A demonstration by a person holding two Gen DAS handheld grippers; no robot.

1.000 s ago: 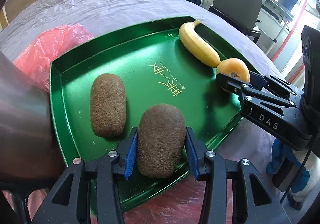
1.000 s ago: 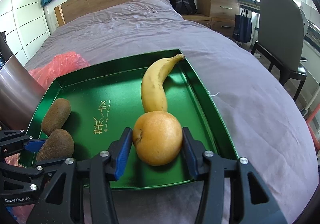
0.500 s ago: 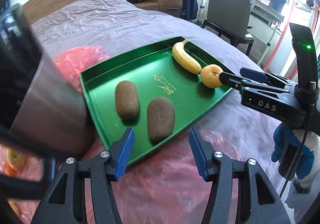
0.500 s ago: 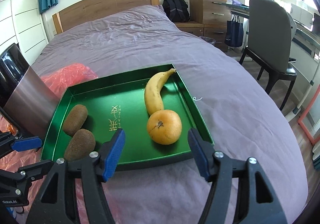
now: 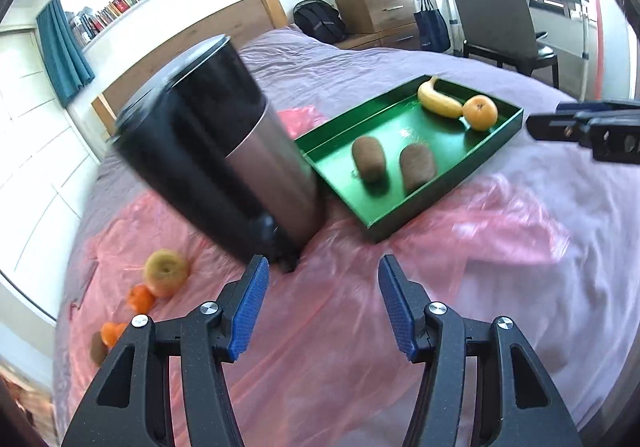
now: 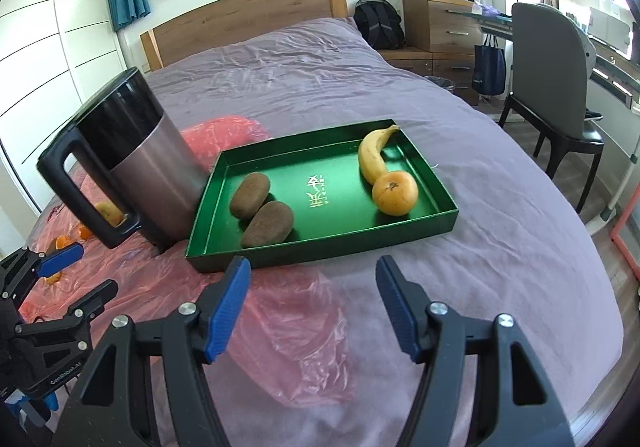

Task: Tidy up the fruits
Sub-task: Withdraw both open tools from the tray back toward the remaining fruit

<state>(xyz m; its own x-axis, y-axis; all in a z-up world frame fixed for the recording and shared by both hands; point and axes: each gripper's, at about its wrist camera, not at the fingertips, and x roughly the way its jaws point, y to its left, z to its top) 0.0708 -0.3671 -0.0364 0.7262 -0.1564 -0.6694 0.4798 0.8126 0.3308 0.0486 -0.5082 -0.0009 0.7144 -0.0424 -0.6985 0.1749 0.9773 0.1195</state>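
Looking through the left wrist view, the left gripper (image 5: 320, 303) is hanging over the pink plastic sheet (image 5: 340, 327) on the bed (image 5: 360, 51), its blue fingers (image 5: 248, 307) standing apart with nothing between them. The loose fruit is lying to the near left of these fingers: a yellowish apple (image 5: 166, 273), one small orange (image 5: 140, 298) touching it and another small orange (image 5: 112, 332) nearer the edge, all a little blurred. A steel and black jug (image 5: 224, 167) is standing between that fruit and the green tray (image 5: 412, 203), which is lying far and to the right. Inside the tray two kiwis (image 5: 368, 159) are lying side by side, long axes pointing away, with a banana (image 5: 438, 103) and a large orange (image 5: 480, 113) at the far end. The right gripper (image 5: 580, 127) is showing at the right edge.

Turning to the right wrist view, the right gripper (image 6: 314, 303) is pointing at the tray's near wall (image 6: 320, 247), fingers (image 6: 228, 303) spread wide and holding nothing. The loose fruit is showing only as small orange shapes far left, past the jug's handle (image 6: 76, 199) and beside the left gripper (image 6: 70, 271).

So the left hand is plainly the nearer one to the remaining fruit, and the next pick is probably calling for a swing to its left.
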